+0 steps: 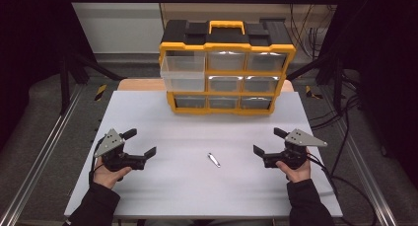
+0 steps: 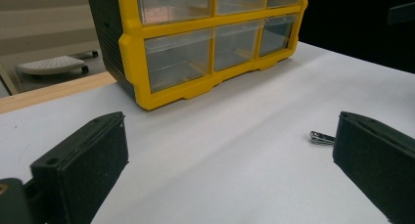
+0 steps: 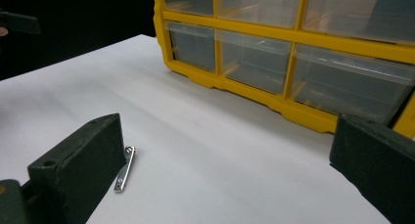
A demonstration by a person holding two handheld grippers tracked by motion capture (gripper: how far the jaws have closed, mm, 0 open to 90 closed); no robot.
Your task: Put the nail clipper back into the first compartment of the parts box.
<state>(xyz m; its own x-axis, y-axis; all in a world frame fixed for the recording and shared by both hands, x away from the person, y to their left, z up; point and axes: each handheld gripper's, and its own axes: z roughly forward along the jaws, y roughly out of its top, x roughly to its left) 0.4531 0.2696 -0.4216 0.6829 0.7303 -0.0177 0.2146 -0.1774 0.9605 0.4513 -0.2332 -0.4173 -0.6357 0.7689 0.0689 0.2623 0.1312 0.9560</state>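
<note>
Though unobstructed, clip (image 1: 213, 159) near drawer organizer (image 1: 226, 68).

The high view looked forward and down from above the near edge of the white rectangular table (image 1: 148, 112), well off. Each gripper view sat low, close over the tabletop, facing the yellow-framed plastic drawer cabinet (image 2: 195, 53) in its upper frame; both shared the small silver metal clip (image 3: 124, 169).
</note>
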